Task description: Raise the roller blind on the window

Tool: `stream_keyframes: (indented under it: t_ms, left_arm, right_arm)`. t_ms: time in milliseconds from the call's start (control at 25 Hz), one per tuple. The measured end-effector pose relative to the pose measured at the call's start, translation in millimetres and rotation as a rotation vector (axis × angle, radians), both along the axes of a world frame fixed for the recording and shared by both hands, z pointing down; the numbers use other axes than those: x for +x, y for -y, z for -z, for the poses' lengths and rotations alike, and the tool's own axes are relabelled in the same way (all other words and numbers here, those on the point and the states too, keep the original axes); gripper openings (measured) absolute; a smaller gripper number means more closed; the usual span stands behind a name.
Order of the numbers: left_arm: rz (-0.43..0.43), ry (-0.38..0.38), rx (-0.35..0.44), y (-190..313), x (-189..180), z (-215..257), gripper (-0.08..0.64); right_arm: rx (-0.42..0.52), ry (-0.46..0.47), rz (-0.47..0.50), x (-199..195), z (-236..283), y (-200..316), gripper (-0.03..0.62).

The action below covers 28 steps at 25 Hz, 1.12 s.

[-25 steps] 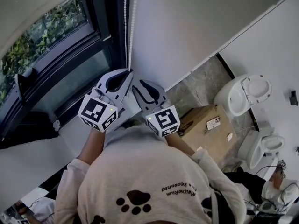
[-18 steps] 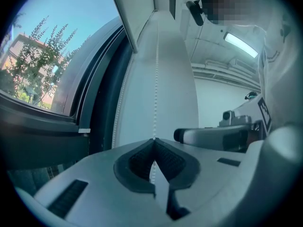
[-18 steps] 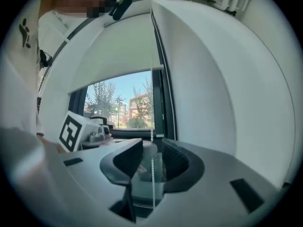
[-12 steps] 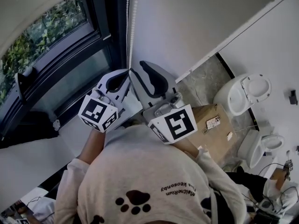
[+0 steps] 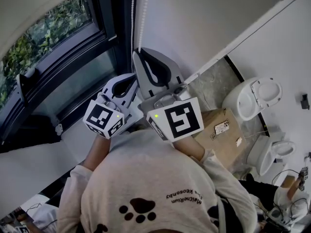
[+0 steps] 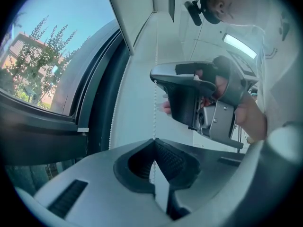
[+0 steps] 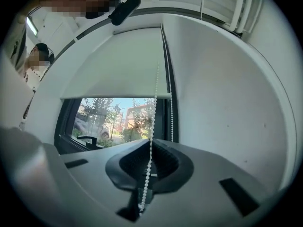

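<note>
The window [image 5: 58, 57] fills the head view from 9 to 11 o'clock, a dark frame with greenery behind the glass. In the right gripper view the roller blind [image 7: 118, 65] hangs over the upper part of it. Its bottom edge sits above the open glass at 12 o'clock from the tongs, so it looks only partly raised.

The right tongs [image 5: 138, 51] are the higher pair, just beside the left tongs [image 5: 131, 77] at their 1 o'clock. Both are closed at the tips. The right pair pinches the bead chain [image 5: 141, 18], which shows between its pads and runs straight up toward the blind. A second strand hangs free just to 3 o'clock of it, against the wall. The left pair is likewise clamped on the chain. In its own view the strand climbs from its closed tips to the tip of the right tongs, so both seem to be on the same strand, though the head view does not settle this.

The chain's long axis runs 12 to 6, in line with both pairs. The right tongs are nearer the blind, so I judge the next pull should go straight down toward 6 along that axis. A sideways tug could slip the beads out of the grip.
</note>
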<state>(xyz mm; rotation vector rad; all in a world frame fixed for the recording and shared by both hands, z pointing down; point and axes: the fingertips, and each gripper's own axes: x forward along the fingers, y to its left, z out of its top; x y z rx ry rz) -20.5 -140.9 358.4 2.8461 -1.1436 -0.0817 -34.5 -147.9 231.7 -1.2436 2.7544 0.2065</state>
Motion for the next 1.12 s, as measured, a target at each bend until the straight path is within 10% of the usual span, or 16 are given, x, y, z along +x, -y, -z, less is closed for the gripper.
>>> stream_keyframes:
  t_ms: [1120]
  left_arm:
    - [0.020,0.039,-0.105,-5,2,-115,0.008]
  right_arm:
    - [-0.099,-0.067,-0.041,5,-117,-4,0.012]
